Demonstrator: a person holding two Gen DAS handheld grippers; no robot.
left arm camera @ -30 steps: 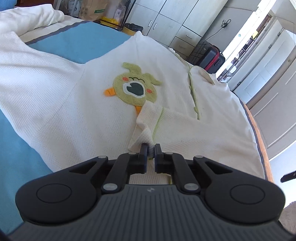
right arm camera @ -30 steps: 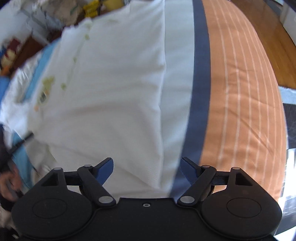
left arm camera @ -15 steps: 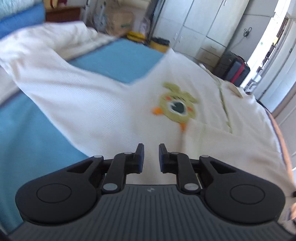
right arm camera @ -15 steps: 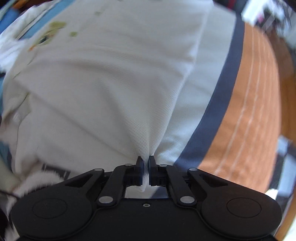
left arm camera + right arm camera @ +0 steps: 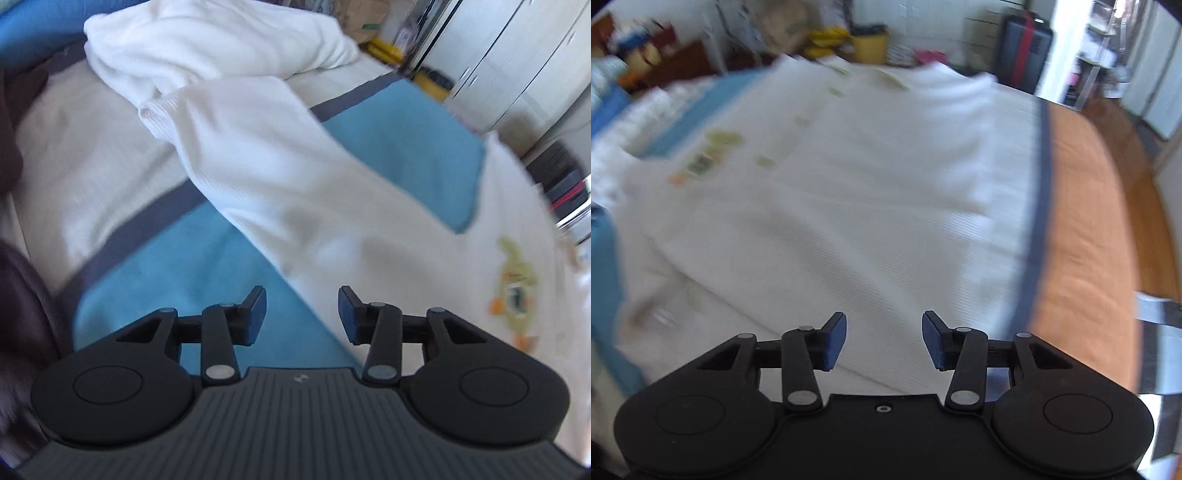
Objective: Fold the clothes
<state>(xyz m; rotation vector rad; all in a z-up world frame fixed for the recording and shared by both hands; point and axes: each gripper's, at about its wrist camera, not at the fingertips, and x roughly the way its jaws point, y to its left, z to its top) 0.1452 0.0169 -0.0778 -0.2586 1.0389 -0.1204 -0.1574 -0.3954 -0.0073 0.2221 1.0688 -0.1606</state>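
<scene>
A cream waffle-knit shirt (image 5: 827, 206) with a green cartoon patch (image 5: 515, 291) lies spread on the bed. Its long sleeve (image 5: 258, 162) stretches out over the blue cover toward the far left in the left wrist view. My left gripper (image 5: 302, 310) is open and empty above the sleeve's base and the blue cover. My right gripper (image 5: 883, 339) is open and empty just above the shirt's lower right part. The patch also shows in the right wrist view (image 5: 701, 162), far left.
The bed has a blue cover (image 5: 207, 280), a dark stripe (image 5: 1034, 229) and an orange striped part (image 5: 1086, 236). A bundle of white cloth (image 5: 207, 48) lies at the far end. Dark fabric (image 5: 14, 110) sits at the left. Cabinets (image 5: 517, 55) and a suitcase (image 5: 1023, 48) stand beyond.
My left gripper let go of the shirt's folded edge, opened wide and swung left toward the sleeve. My right gripper, shut on the shirt's side edge half a second ago, has released it and opened.
</scene>
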